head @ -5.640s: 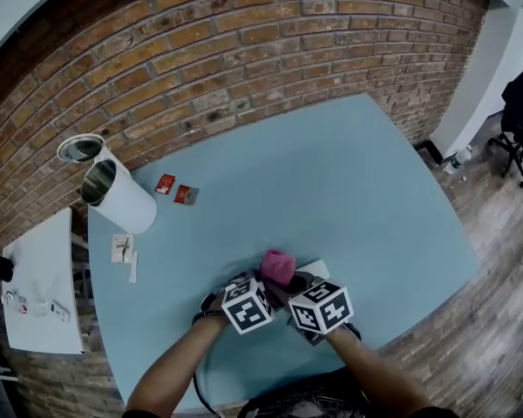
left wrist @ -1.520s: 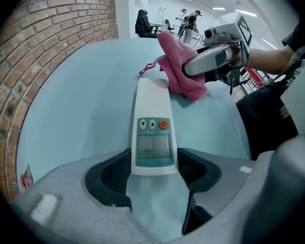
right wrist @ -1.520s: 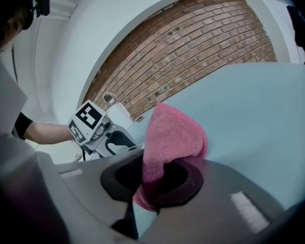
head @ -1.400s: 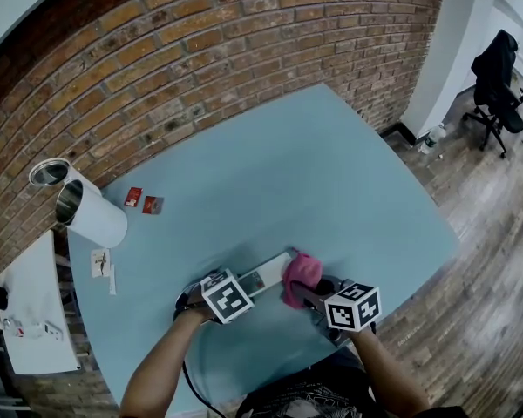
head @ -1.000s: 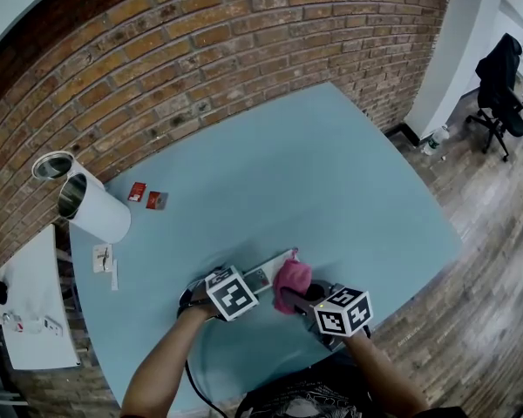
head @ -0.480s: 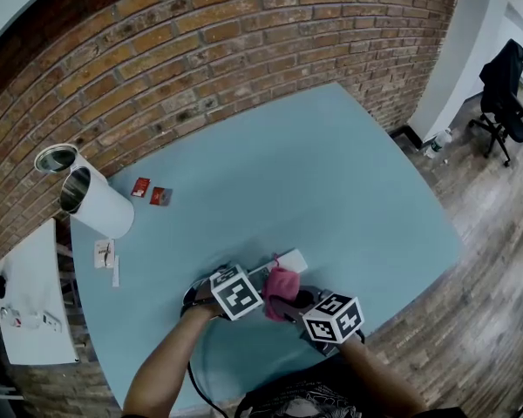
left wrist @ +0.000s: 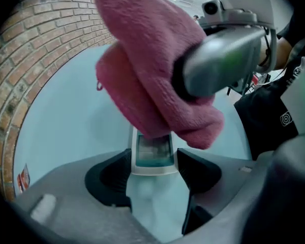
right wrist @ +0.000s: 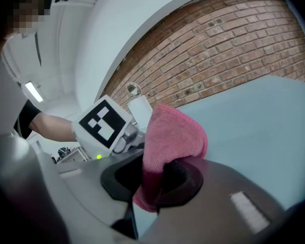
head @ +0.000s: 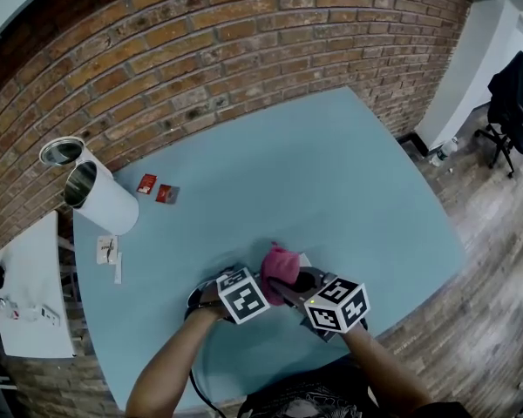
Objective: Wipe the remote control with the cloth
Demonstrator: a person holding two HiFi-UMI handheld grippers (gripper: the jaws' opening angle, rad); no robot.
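Blue surface (head: 349, 172) below brick wall: left tongs (left wrist: 153, 174) clench the near end of the remote control (left wrist: 152, 154), whose long axis runs straight away from them. Right tongs (right wrist: 152, 182), clenched on the pink cloth (right wrist: 170, 131), hang over its farther part.

The cloth (left wrist: 152, 70) is thick-piled pink fleece, soft and matt. The remote control (left wrist: 152, 155) is smooth pale plastic with a glossy dark window. The left tongs (left wrist: 153, 165) and right tongs (right wrist: 152, 181) have smooth grey plastic shells and matt black pads (left wrist: 109, 179). The bench (head: 331, 181) top is smooth, matt blue. The wall (head: 200, 50) is rough brick, and the floor (head: 497, 259) is wood planks with a slight sheen.
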